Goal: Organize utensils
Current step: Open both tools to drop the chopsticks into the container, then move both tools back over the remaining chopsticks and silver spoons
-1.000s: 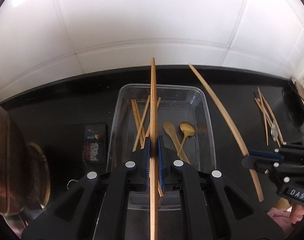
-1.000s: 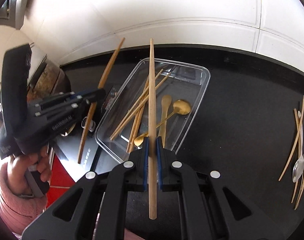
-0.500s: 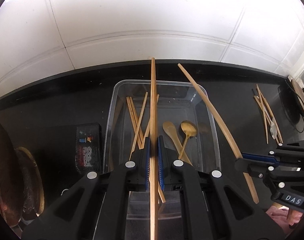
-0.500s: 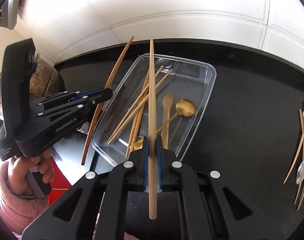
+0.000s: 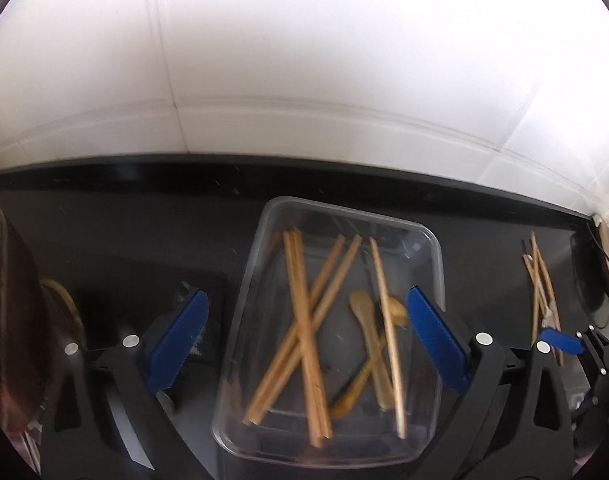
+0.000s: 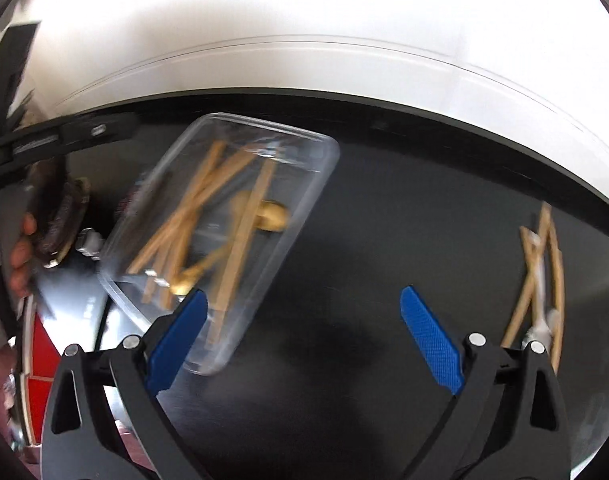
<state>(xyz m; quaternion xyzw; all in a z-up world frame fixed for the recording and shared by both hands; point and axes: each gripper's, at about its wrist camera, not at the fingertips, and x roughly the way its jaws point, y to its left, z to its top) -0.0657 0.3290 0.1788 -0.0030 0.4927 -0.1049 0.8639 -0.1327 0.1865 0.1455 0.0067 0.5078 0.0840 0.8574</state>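
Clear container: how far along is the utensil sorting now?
Done: several chopsticks and wooden spoons lie in the clear container. In hand: nothing; the left gripper and right gripper have just been opening, and nothing is between their fingers. Left: the loose pile on the counter.

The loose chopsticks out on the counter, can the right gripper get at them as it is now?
Probably yes: the right gripper is open and empty, and only bare black counter separates it from the loose chopsticks.
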